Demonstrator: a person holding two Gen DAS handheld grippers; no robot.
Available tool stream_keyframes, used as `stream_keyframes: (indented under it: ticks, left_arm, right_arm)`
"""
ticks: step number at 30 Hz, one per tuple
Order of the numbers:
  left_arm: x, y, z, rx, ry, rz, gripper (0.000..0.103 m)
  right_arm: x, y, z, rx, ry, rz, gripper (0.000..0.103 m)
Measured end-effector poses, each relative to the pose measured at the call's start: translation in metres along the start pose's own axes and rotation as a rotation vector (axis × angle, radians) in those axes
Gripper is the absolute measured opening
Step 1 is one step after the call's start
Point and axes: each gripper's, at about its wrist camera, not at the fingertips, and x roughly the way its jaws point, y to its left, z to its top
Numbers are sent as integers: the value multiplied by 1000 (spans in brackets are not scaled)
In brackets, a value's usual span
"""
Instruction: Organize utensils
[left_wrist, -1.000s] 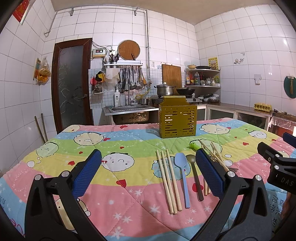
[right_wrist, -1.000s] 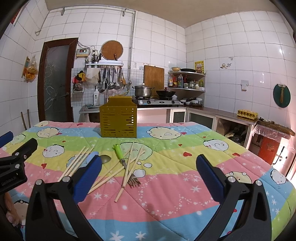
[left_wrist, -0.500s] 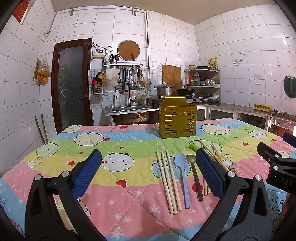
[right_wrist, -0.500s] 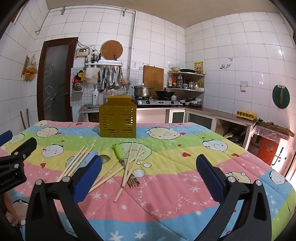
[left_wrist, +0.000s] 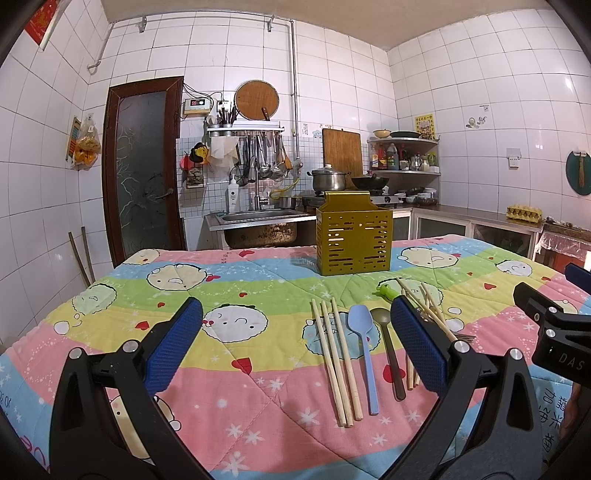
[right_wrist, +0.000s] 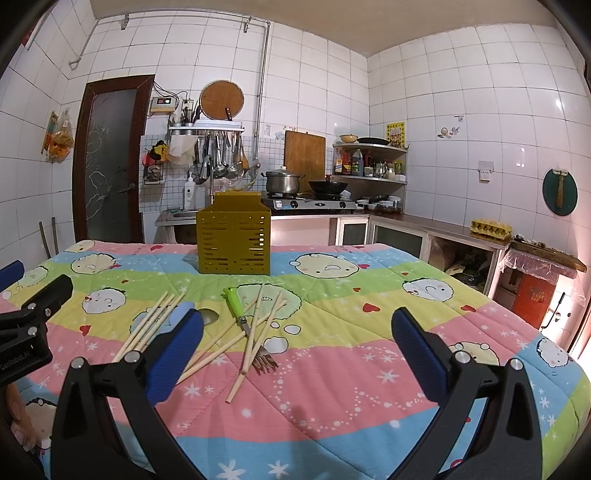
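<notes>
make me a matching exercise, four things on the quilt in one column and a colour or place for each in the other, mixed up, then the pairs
Things
1. utensil holder
2. plastic spoon
3. fork
4. three chopsticks laid side by side

Descriptions
A. light blue, lying just right of the side-by-side chopsticks
B. green handle, tangled among loose chopsticks
C. yellow, slotted, standing upright at the far side of the quilt
D. pale wood, leftmost of the utensils in the left wrist view

Pairs: 1-C, 2-A, 3-B, 4-D
</notes>
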Motion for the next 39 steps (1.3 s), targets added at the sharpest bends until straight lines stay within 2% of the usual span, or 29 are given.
stream_keyframes:
  ticks: [39]
  left_arm:
    - [-1,-1,1,0,-2,-1,98]
  right_arm:
    - [0,-1,0,1,-8,-3,99]
